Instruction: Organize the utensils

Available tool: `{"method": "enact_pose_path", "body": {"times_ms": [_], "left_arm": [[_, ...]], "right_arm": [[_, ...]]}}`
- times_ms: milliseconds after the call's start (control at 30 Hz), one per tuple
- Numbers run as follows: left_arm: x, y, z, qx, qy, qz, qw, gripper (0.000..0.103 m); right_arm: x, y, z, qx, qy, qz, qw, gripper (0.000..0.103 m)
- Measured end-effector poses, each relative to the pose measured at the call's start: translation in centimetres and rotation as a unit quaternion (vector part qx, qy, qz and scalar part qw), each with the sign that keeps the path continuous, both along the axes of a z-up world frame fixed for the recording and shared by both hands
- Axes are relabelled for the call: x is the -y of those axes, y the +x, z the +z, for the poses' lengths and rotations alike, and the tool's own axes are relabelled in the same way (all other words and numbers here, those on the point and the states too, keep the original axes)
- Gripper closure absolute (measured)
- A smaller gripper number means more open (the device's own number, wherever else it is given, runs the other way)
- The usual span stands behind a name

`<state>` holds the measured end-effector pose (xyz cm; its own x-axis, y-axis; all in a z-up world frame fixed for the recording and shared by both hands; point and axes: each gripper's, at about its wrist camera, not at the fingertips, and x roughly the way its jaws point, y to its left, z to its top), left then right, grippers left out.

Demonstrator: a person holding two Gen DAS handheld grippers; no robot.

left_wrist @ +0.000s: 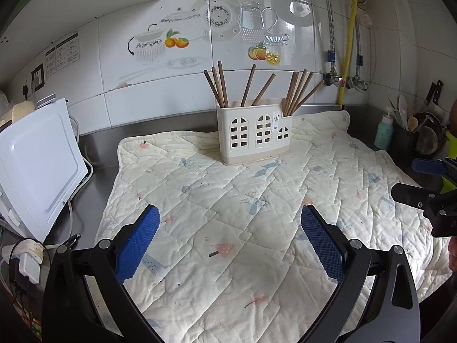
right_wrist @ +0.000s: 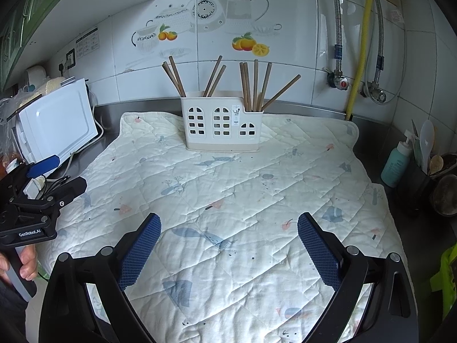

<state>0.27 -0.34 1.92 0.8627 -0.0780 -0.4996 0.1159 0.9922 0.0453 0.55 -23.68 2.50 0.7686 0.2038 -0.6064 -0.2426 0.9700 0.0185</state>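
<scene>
The cream utensil holder [left_wrist: 255, 135], with brown chopsticks [left_wrist: 220, 85] standing in its compartments, sits at the far side of the quilted mat [left_wrist: 257, 214] on the table. The left hand-held gripper [left_wrist: 230, 220] and right hand-held gripper [right_wrist: 229, 228] hover near, well apart from it, both spread and empty.

A quilted mat [right_wrist: 257, 200] is lying spread over the steel counter [right_wrist: 148, 105]. Left of the mat, a white appliance [right_wrist: 57, 123] is sitting with its cord trailing beside it. Right of the mat, a teal pump bottle [right_wrist: 397, 165] is standing by a dark pot of spoons [left_wrist: 404, 140]. Behind the mat, a yellow pipe [right_wrist: 361, 48] is running up the tiled wall [right_wrist: 285, 14].
</scene>
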Motion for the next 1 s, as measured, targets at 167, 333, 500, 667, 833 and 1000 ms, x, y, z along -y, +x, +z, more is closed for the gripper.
{"method": "enact_pose_path", "body": {"times_ms": [167, 333, 500, 667, 833, 1000], "left_arm": [[0.01, -0.02, -0.01, 0.001, -0.001, 0.000, 1.0000, 0.005], [0.02, -0.04, -0.03, 0.000, -0.001, 0.000, 1.0000, 0.005], [0.02, -0.07, -0.04, 0.000, -0.005, -0.001, 1.0000, 0.005], [-0.06, -0.21, -0.06, 0.004, -0.010, -0.001, 0.9999, 0.005], [-0.13, -0.17, -0.01, 0.001, -0.009, -0.001, 1.0000, 0.005], [-0.16, -0.20, 0.06, 0.002, -0.010, 0.000, 0.9999, 0.005]], "right_arm": [[-0.03, 0.01, 0.00, -0.001, 0.001, 0.000, 1.000, 0.010], [-0.07, -0.02, -0.07, -0.001, 0.001, 0.002, 1.000, 0.010], [-0.09, -0.04, -0.12, -0.001, 0.001, 0.003, 1.000, 0.010], [-0.09, -0.03, -0.13, -0.001, 0.001, 0.002, 1.000, 0.010], [-0.04, -0.03, -0.23, -0.001, 0.002, 0.001, 1.000, 0.010], [0.02, -0.05, -0.28, -0.001, 0.001, 0.001, 1.000, 0.010]]}}
